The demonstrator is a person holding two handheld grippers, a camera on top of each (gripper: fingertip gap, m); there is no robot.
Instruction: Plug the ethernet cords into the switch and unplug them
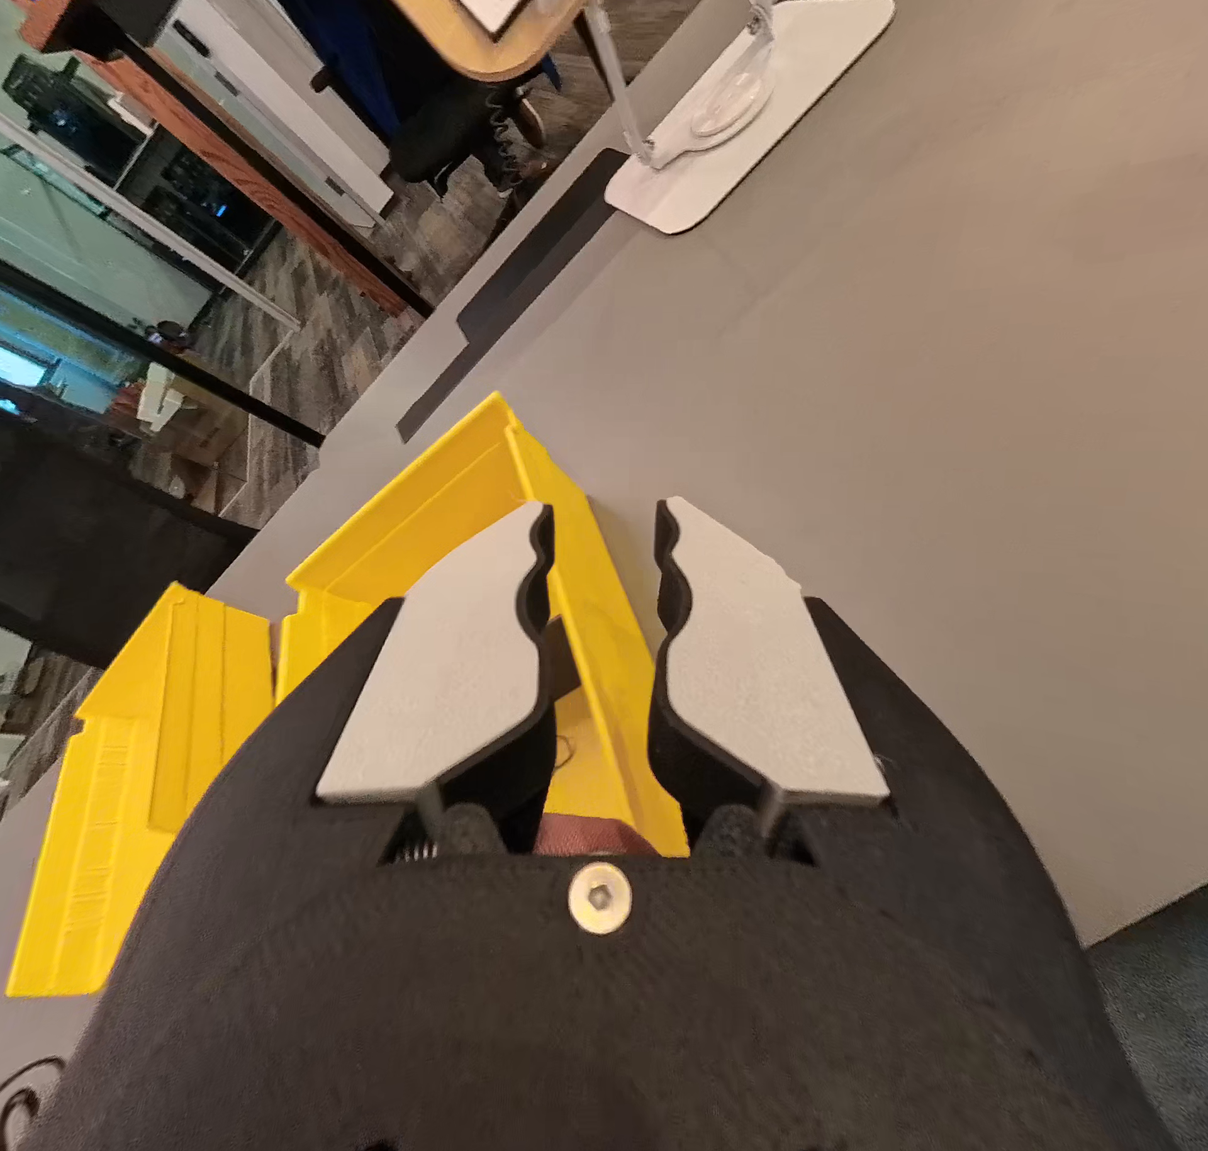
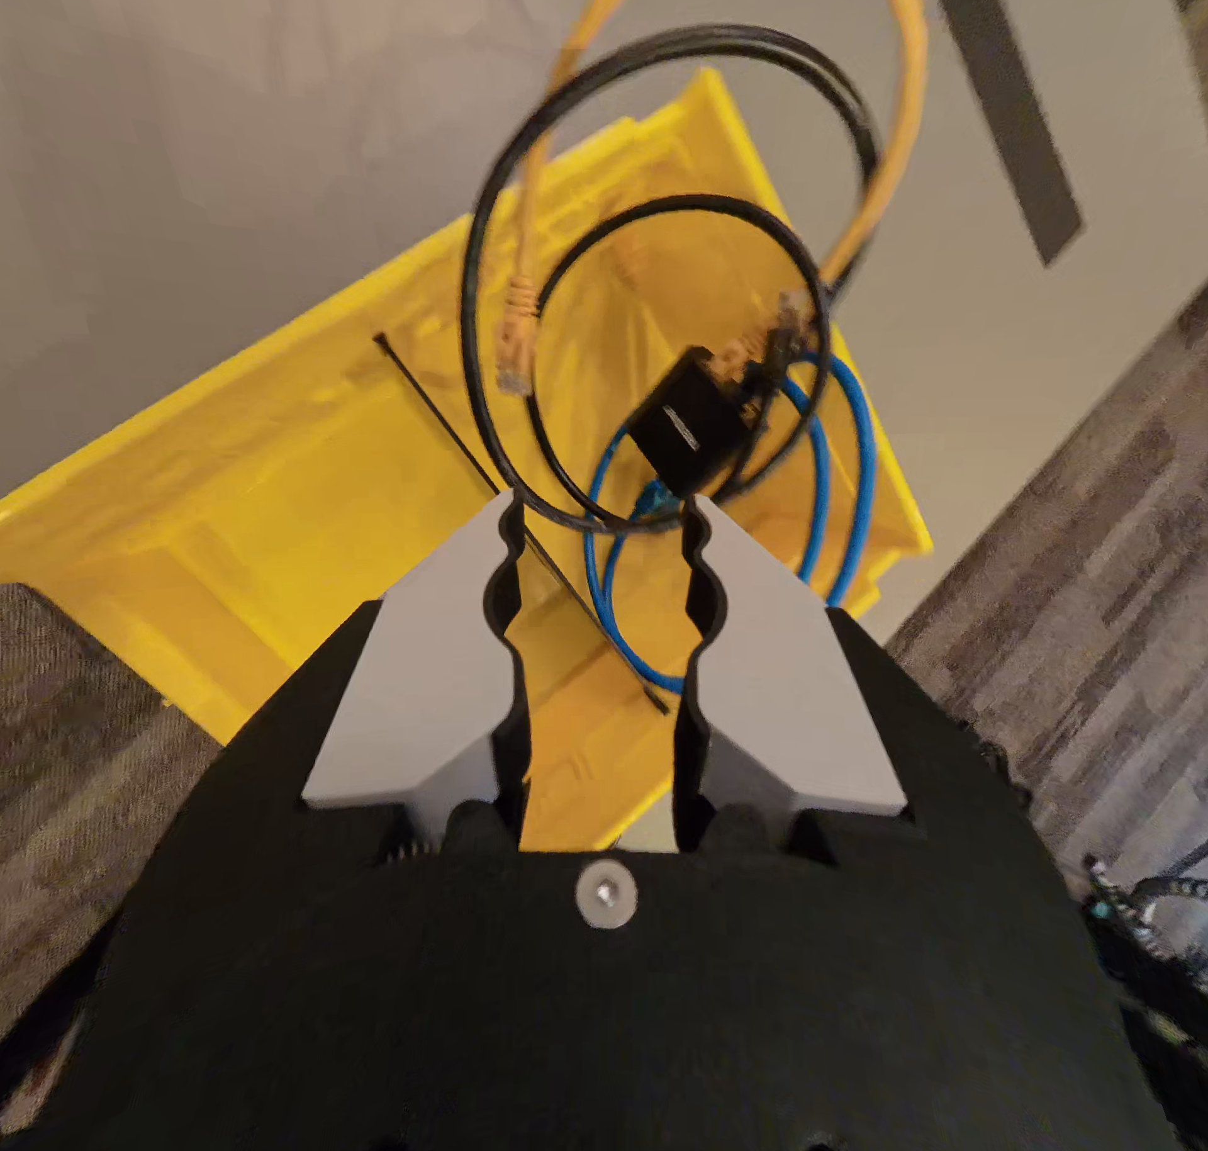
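Surface: grey table (image 1: 915, 400) under both my grippers, patterned carpet past its edge.
Left gripper (image 1: 601, 508): I see the fingers spread with a clear gap, nothing between them.
Left, near: yellow bin (image 1: 588, 596) under and between my left fingers, its wall running up through the gap; a second yellow bin (image 1: 150, 760) just left of the left finger.
Left, far: dark strip (image 1: 523, 296) along the table edge beyond the tips, white lamp base (image 1: 765, 119) farther off to the right of them.
Right gripper (image 2: 598, 505): fingers apart, holding nothing; picture is motion-blurred.
Right, near: large yellow bin (image 2: 261, 531) below the fingers; thin black zip tie (image 2: 457, 446) slants across it and passes behind the left fingertip; blue cord (image 2: 856, 485) coiled just past the right fingertip.
Right, at tips: black cord (image 2: 497, 217) loops, lowest curve right at the fingertips; cannot tell if touching.
Switch: small black switch (image 2: 686, 426) just beyond the tips, slightly right, inside the bin; cord plugs bunch at its far end, too blurred to tell which are seated.
Right, far: orange cord (image 2: 908, 106) arcs beyond the bin, one plug end (image 2: 516, 341) hanging free left of the switch.
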